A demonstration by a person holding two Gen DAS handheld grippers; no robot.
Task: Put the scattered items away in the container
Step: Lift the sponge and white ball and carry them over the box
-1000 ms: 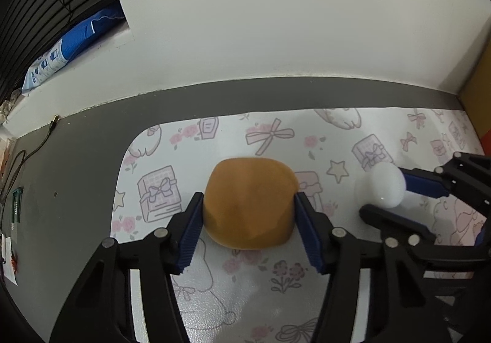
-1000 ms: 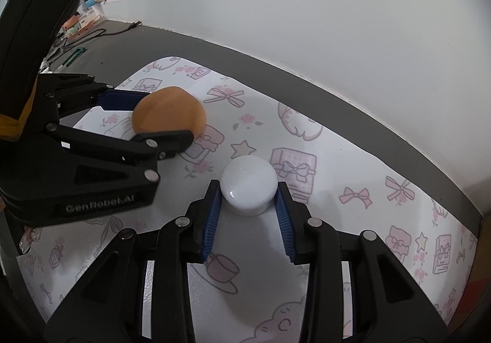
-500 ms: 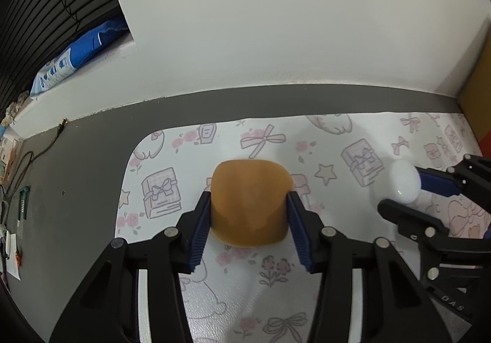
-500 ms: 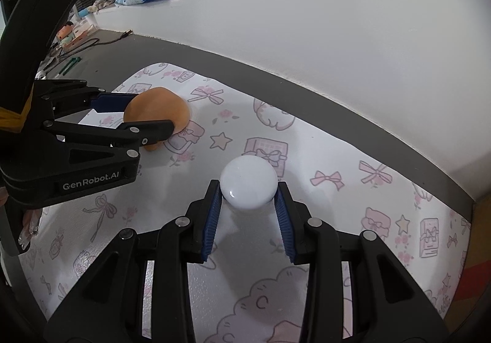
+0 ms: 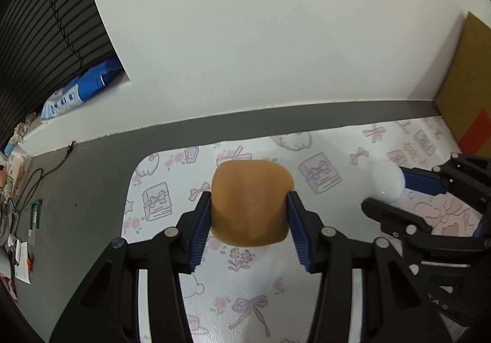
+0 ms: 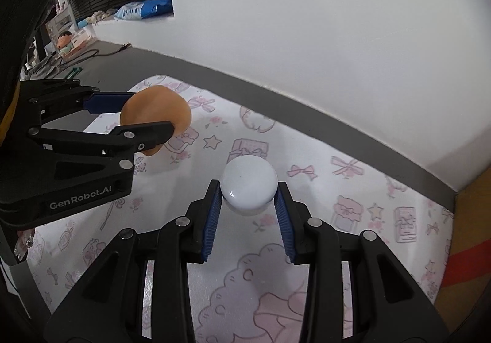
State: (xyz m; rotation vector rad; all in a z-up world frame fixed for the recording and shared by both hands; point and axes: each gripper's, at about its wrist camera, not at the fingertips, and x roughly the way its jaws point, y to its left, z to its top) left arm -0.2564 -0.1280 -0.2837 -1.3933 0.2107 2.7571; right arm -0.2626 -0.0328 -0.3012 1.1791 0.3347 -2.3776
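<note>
Left gripper (image 5: 249, 214) pinches an orange bun (image 5: 251, 202), lifted clear of the patterned mat (image 5: 307, 287). Right gripper (image 6: 248, 208) pinches a white round piece (image 6: 249, 186), also off the mat. The two sit side by side, apart. Mat's far edge meets a grey strip (image 5: 214, 125) under the wall; a cardboard box (image 5: 466, 91) bounds the right. Mat below is bare.

- Both views are evenly and softly lit; the white wall (image 5: 260, 36) is the brightest surface.
- The window blinds (image 5: 36, 36) left of that wall read dark.
- A small glare spot sits on the white ball (image 6: 248, 186).
- Soft shadows lie on the patterned mat (image 6: 307, 159) below the wall.
- Fisheye bending curves the wall's base; the corners go black.
- Clutter far left of the wall is slightly blurred.
</note>
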